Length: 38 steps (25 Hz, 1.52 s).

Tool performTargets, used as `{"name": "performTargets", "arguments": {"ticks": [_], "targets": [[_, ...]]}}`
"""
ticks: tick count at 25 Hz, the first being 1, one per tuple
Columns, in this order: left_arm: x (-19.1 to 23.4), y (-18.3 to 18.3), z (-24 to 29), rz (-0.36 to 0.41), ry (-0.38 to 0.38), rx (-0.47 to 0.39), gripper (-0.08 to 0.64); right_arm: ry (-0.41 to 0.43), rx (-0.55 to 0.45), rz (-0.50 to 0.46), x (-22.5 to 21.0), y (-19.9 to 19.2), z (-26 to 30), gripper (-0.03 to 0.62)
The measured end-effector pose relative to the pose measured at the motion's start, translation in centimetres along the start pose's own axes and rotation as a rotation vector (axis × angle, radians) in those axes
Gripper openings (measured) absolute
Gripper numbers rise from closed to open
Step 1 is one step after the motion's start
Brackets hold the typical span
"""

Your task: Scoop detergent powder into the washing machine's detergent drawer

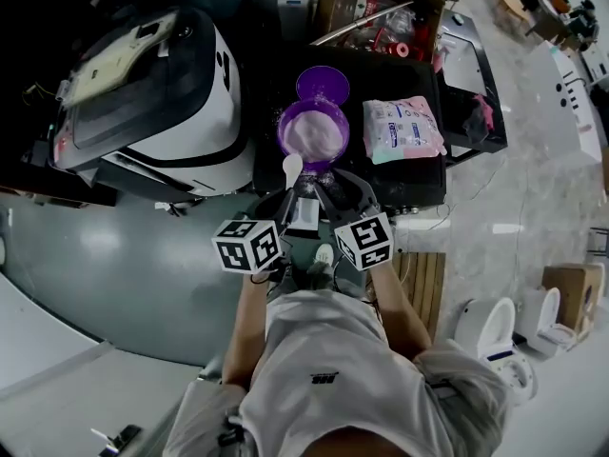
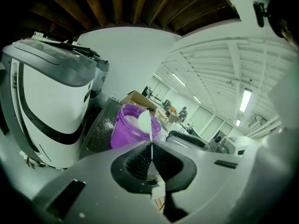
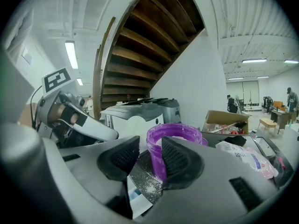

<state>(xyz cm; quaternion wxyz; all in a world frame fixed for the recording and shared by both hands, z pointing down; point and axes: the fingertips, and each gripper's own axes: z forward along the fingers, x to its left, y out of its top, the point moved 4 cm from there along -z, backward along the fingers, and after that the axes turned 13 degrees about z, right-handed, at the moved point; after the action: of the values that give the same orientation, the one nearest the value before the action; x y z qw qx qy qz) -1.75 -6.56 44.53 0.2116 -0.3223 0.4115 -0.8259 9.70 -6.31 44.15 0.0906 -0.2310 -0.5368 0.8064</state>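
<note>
A purple tub (image 1: pixel 313 131) of white detergent powder stands open on a black table (image 1: pixel 428 174), with its purple lid (image 1: pixel 322 84) just behind it. My left gripper (image 1: pixel 288 196) is shut on the thin handle of a white spoon (image 1: pixel 292 167); the spoon's bowl hangs at the tub's near rim. In the left gripper view the spoon (image 2: pixel 145 121) rises from the shut left gripper (image 2: pixel 150 146) in front of the tub (image 2: pixel 131 127). My right gripper (image 3: pixel 150 155) is open and holds nothing, with the tub (image 3: pixel 174 141) just beyond it. The washing machine (image 1: pixel 157 93) stands left of the table.
A pink and white bag (image 1: pixel 402 129) lies right of the tub. Spilled powder (image 3: pixel 147 183) dusts the black tabletop. A cardboard box (image 1: pixel 381 8) of clutter sits behind the table. Grey floor (image 1: pixel 114 284) lies to my left, marble-patterned floor (image 1: pixel 533 188) to my right.
</note>
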Motion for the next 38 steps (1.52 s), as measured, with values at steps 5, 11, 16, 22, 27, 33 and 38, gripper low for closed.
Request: {"name": "performTargets", "arguments": {"ticks": [5,11,16,22,27,33,38], "targets": [[1.5,-1.4,-1.7,-0.012,-0.051,0.015,0.015,-0.061,0.017,0.003,2.1,-1.3,-0.1,0.141],[3.6,-3.0,-4.3,-0.009,-0.119,0.037,0.015,-0.144,0.027,0.015,5.5,-3.3,-0.3,0.141],[5.1,-4.8,-6.5,-0.006,-0.153,0.058,0.015,-0.194,0.036,0.029,8.2,-5.3,-0.7,0.141],[6.6,-7.2,-8.2,0.002,-0.165,0.078,0.015,-0.231,0.046,0.040,10.2,-7.5,-0.8,0.141],[7.2,-8.9,-9.1,-0.002,-0.166,0.095,0.015,-0.242,0.068,0.057,11.0,-9.2,-0.6,0.141],[8.1,-10.6,-8.5,-0.018,-0.132,0.123,0.015,-0.232,0.093,0.081,10.4,-11.1,0.0,0.141],[8.7,-12.2,-7.3,-0.019,-0.103,0.153,0.015,-0.222,0.117,0.101,9.1,-12.9,0.6,0.141]]}}
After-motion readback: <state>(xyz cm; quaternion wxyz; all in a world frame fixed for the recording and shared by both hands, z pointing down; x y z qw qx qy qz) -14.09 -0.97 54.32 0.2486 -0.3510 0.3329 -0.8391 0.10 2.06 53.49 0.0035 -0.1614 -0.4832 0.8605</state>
